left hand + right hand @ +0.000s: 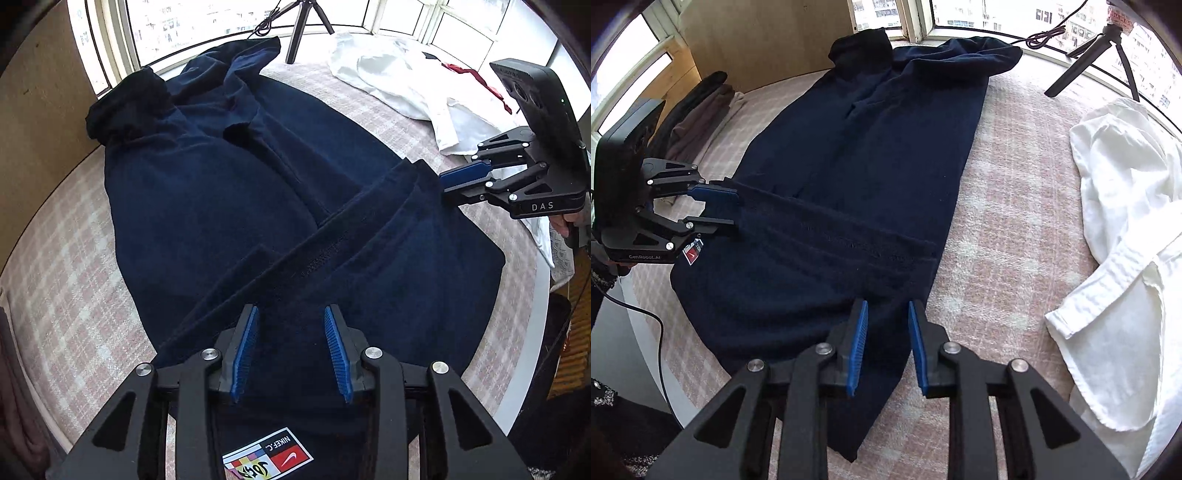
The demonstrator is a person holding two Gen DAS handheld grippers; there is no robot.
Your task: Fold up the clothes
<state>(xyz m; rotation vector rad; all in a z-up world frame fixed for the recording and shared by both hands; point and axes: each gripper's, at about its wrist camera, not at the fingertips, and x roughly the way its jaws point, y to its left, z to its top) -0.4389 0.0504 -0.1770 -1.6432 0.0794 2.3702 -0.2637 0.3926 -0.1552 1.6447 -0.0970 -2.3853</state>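
Left wrist view looks down past the left gripper (291, 347), whose blue pads stand apart with dark cloth lying between them; the pads do not press on it. Just below the jaws a coloured label (267, 458) shows on the navy garment (207, 206). That garment lies spread lengthwise on a pink checked bed cover (74, 266), with its near end folded over so that a stitched hem (332, 251) runs across it from one gripper toward the other. At the far end of that hem sits the right gripper (448, 184), its fingers at the cloth's edge.

Right wrist view shows the right gripper (888, 343) from behind: its blue pads are parted, the garment's edge lies between them, and no pad presses on the fabric. The left gripper (718, 210) appears at the other end of the fold, jaws parted at the cloth's corner.

Beside the navy garment (871, 155), apart from it, a white shirt (1126, 229) lies crumpled on the cover. On the opposite side sits a small stack of dark and brown clothes (701, 110). Farther off, the garment's bunched end reaches the window sill, where a black tripod (1108, 55) stands near a cable (1045, 37).
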